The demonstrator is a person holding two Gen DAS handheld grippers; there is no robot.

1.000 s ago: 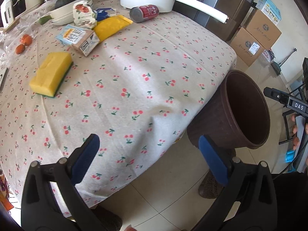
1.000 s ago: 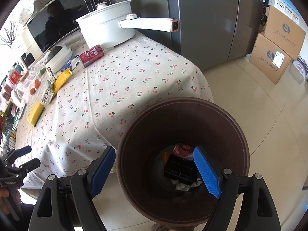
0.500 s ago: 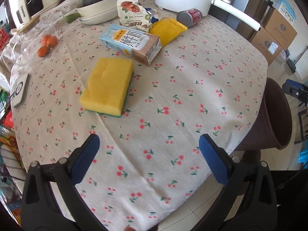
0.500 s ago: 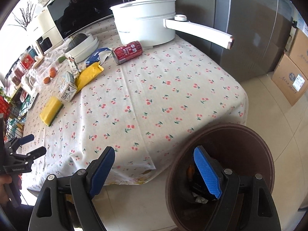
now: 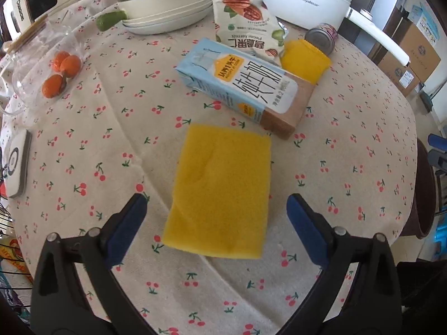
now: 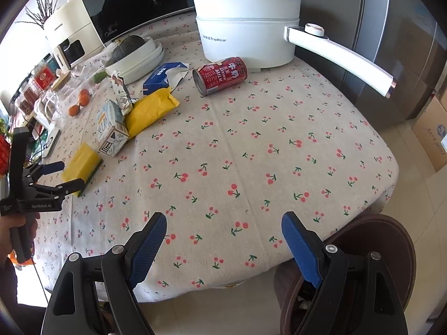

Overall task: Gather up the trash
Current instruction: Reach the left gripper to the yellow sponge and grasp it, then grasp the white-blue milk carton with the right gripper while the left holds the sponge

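Left tongs (image 5: 216, 213) have swung from the bin to over the yellow sponge (image 5: 220, 192), narrowing but apart. Right tongs (image 6: 223, 231) gape empty above the tabletop (image 6: 279, 145).

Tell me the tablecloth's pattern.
The tablecloth is beige with small red cherries on green stems; clearest in the right wrist view.

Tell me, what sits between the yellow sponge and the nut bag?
The blue milk carton lies between the sponge and the nut bag, in the left wrist view.
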